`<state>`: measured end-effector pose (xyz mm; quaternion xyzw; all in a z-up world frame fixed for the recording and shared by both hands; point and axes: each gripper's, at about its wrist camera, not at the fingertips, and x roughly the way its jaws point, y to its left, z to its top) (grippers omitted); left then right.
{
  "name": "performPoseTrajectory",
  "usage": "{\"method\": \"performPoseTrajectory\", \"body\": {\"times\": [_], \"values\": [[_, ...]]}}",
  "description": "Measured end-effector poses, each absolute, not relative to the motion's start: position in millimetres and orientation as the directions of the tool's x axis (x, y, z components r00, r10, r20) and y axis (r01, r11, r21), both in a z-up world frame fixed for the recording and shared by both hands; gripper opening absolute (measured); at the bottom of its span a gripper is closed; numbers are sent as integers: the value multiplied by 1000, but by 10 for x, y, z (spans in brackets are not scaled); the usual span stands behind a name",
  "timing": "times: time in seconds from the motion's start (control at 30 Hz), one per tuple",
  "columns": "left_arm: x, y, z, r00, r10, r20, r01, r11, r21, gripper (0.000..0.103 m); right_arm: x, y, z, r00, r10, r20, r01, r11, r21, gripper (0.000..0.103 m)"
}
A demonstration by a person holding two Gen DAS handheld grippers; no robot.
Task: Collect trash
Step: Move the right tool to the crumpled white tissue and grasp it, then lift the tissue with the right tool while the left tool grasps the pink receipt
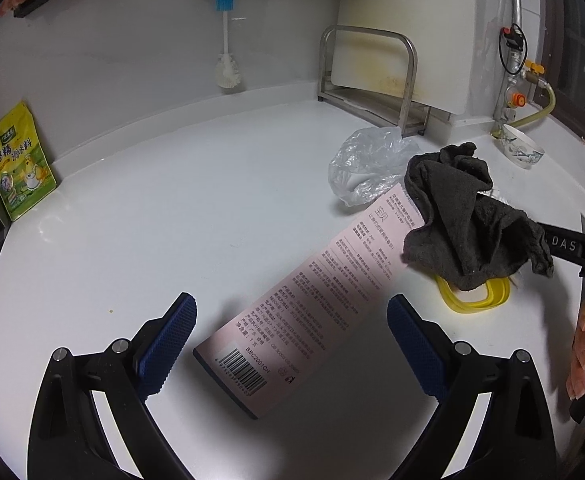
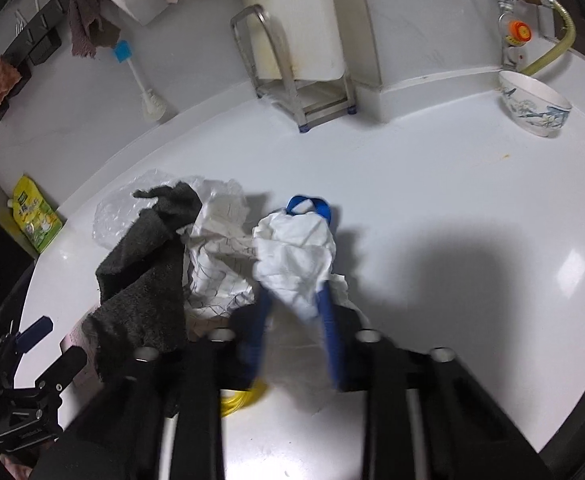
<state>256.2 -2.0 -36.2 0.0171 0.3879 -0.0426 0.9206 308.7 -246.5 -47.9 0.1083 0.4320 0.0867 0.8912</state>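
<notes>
Spread across the white counter (image 1: 172, 200) is most of the trash, probably so it can be grabbed piece by piece: a long pink box (image 1: 312, 300) is framed by the wide-open left gripper (image 1: 292, 340), with a grey rag (image 1: 472, 220) draped over its far end, while a crumpled white tissue (image 2: 296, 256) is pinched tight in the right gripper (image 2: 312, 216).

Pink box (image 1: 312, 300), dk grey cloth (image 1: 472, 216), yellow band (image 1: 476, 300)

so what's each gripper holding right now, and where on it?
Right gripper: shut on the crumpled white paper, fingers pinching its middle. Left gripper: open, holding nothing.
</notes>
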Motion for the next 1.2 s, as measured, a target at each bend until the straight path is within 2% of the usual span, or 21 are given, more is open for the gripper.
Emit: {"method": "performPoseTrajectory", "body": {"times": [0.13, 0.43, 0.63, 1.2], "values": [[2577, -11, -370, 687, -70, -723, 97, 995, -4, 94, 2988, -2488, -431, 633, 255, -731, -68, 959, 275, 13], [2548, 22, -379, 672, -99, -734, 173, 985, 25, 96, 2654, -2819, -332, 687, 263, -678, -28, 941, 337, 13], [2640, 24, -419, 640, -126, -758, 249, 967, 49, 96, 2559, -2847, -235, 699, 335, -632, -76, 913, 400, 13], [2909, -68, -625, 558, -138, -818, 338, 938, 72, 97, 2527, -2787, -178, 700, 383, -603, -115, 894, 434, 13]]}}
